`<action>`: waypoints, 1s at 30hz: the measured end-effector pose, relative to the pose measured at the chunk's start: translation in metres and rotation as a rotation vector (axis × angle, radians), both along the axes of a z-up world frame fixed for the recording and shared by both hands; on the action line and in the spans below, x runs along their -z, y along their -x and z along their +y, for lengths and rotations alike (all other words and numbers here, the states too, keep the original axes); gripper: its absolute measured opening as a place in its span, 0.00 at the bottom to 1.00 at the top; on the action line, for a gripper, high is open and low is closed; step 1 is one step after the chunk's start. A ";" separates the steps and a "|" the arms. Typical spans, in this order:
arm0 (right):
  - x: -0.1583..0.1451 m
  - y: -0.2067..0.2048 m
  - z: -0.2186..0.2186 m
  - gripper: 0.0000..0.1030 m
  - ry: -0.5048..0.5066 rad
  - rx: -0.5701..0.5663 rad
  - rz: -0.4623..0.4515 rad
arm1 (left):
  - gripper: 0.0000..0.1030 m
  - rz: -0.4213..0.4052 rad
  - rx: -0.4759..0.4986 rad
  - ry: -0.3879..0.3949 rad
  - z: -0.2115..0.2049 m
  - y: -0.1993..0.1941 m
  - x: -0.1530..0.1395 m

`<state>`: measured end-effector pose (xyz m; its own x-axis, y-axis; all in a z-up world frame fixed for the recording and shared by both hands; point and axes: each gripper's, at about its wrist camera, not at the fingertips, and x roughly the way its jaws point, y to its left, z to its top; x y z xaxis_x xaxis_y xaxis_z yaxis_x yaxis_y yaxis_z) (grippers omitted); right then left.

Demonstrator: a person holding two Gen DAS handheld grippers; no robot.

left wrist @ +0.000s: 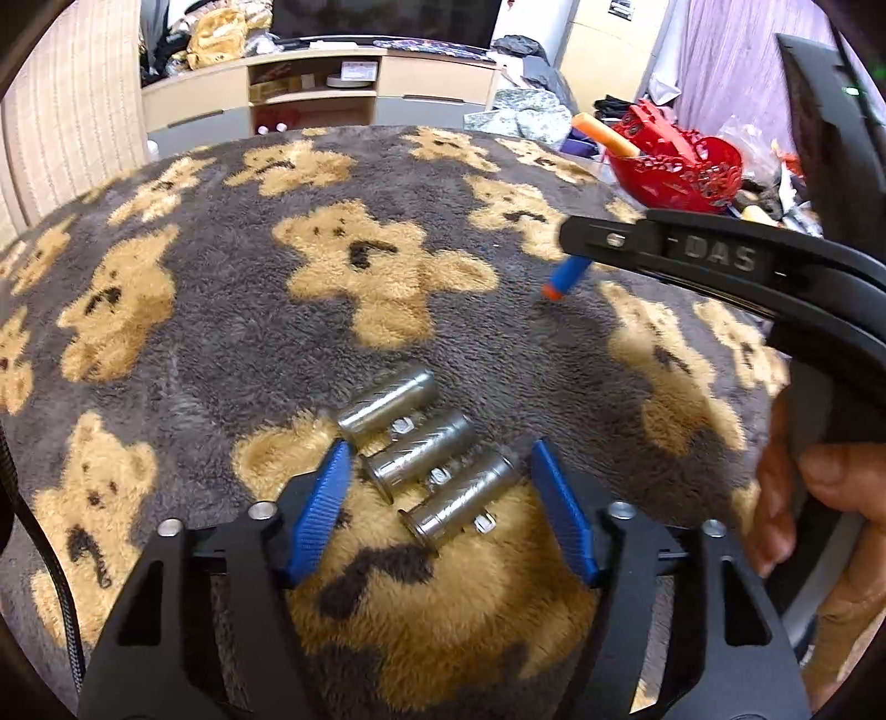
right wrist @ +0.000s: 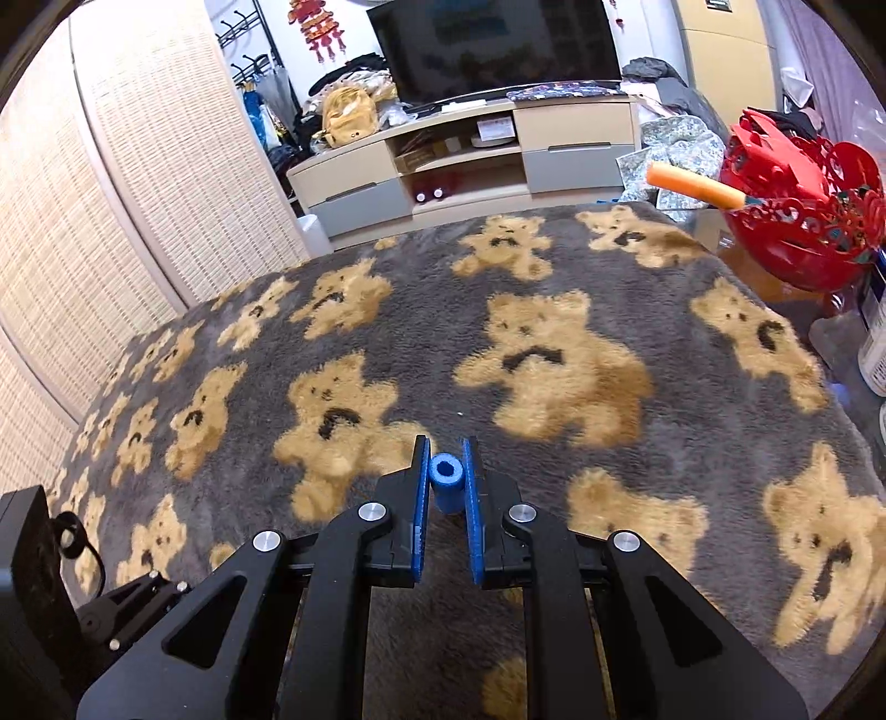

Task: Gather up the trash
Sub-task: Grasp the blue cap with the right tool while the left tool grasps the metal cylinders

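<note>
Gripping a blue foam dart in the right claw: blue pads pressed on both sides of the shaft, hollow end facing the right wrist camera. Seen from the left wrist view as a blue shaft with an orange tip, tip pointing down and just above or touching the blanket; contact cannot be told. Dart sticks out below the black finger marked "DAS".

Left claw open, pads spread wide. Between them, three metal shells lying side by side on the blanket, linked in a diagonal row, open ends toward lower left. Nearest shell close to the right pad, not clearly touching. Farthest shell beyond the pad tips.

Blanket: grey plush, tan teddy bears, covering the surface. Hand wrapped around the right gripper's handle at the right edge of the left view.

Red openwork basket beyond the far right corner of the blanket, off the plush. Orange foam tube sticking out of it, slanted up to the left. TV stand and dark TV behind. Woven screen at left.
</note>
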<state>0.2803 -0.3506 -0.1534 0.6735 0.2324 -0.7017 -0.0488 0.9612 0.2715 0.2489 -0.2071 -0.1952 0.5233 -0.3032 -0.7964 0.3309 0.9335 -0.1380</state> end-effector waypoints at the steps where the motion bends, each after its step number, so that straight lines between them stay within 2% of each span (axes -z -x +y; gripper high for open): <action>1: 0.000 0.002 -0.002 0.13 -0.001 -0.001 0.000 | 0.54 -0.005 -0.005 -0.009 0.000 0.000 0.000; 8: -0.003 0.018 -0.003 0.13 -0.006 -0.015 0.000 | 0.54 -0.040 0.015 -0.079 -0.003 0.008 0.002; 9: -0.003 0.020 -0.002 0.13 -0.002 -0.018 0.000 | 0.52 -0.039 0.013 -0.081 -0.001 0.010 0.002; 10: -0.004 0.023 -0.001 0.13 0.002 -0.020 0.000 | 0.45 -0.039 0.007 -0.077 0.001 0.012 0.001; 12: -0.005 0.029 0.000 0.13 0.003 -0.023 0.001 | 0.37 -0.036 -0.006 -0.062 0.008 0.013 0.000; 14: -0.007 0.036 0.002 0.13 -0.001 -0.025 0.000 | 0.37 -0.024 -0.006 -0.042 0.016 0.015 -0.001; 21: -0.018 0.067 0.012 0.13 -0.017 -0.040 -0.009 | 0.37 -0.007 -0.010 -0.049 0.035 0.037 -0.002; 30: -0.032 0.127 0.029 0.13 -0.029 -0.057 -0.009 | 0.37 0.006 -0.025 -0.057 0.067 0.097 -0.012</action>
<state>0.1531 -0.3216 -0.1218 0.6648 0.2902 -0.6884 -0.1054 0.9487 0.2981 0.1514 -0.1400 -0.1837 0.5251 -0.2437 -0.8154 0.3062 0.9481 -0.0861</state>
